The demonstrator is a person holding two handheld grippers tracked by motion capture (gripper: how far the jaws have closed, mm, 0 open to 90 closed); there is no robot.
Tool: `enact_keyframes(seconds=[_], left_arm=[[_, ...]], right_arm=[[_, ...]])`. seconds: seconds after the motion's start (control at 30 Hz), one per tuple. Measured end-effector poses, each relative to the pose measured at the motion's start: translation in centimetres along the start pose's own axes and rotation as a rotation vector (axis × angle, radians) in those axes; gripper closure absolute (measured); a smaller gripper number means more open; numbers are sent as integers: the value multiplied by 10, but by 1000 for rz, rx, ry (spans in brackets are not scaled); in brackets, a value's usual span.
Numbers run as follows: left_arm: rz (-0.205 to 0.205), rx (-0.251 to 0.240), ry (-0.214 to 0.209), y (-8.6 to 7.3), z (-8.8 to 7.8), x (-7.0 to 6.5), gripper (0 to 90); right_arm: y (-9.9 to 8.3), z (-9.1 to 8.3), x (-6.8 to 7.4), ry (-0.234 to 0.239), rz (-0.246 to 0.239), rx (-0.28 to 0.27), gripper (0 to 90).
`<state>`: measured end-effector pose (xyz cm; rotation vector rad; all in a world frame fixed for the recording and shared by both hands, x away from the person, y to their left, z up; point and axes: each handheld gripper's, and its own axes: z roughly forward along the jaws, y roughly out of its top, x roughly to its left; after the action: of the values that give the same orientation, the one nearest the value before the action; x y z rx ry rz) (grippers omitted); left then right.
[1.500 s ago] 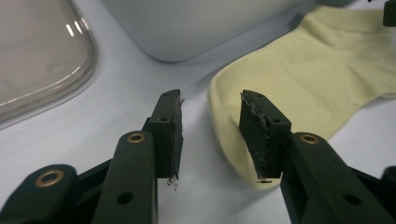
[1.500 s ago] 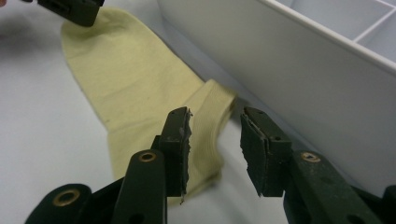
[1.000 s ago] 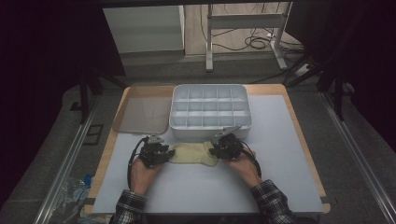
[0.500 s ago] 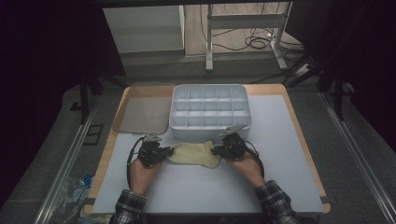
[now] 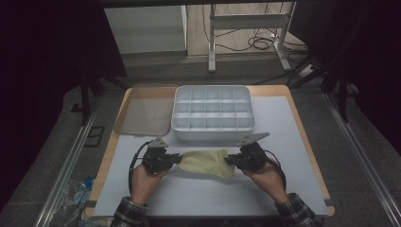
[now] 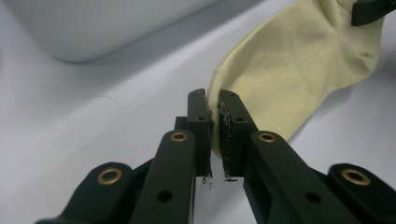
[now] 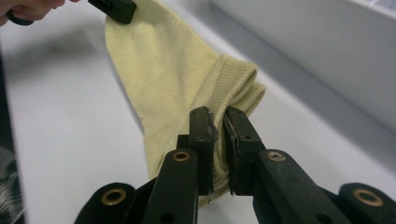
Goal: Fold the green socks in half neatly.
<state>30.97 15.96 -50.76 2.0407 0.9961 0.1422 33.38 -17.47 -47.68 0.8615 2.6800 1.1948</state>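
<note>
Sock lay stretched left to right on the table, just near of the divided tray. Left gripper clamped one end and right gripper the other, equally near.

The right tongs now sit a little farther right and nearer the person than a second ago, and the left tongs have edged slightly left. Between them the pale yellow sock is drawn out longer and looks larger, sagging toward the right over the tabletop.
</note>
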Motion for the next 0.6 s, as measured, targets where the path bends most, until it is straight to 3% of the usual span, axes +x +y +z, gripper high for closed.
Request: enact_keyframes(seconds=[0.23,0.43,0.5,0.57,0.6], left_arm=[[43,60,-14,-5,6,-21,853],[60,107,1,-11,25,-28,853],[63,102,12,-12,29,-28,842],[65,94,22,-13,31,-28,742],[64,82,30,-13,32,-27,742]], right_arm=[[-23,-11,10,6,14,16,817],[-44,-3,6,-5,44,44,813],[-50,1,4,-8,52,50,811],[-53,2,2,-9,55,48,806],[-53,2,2,-9,55,48,806]])
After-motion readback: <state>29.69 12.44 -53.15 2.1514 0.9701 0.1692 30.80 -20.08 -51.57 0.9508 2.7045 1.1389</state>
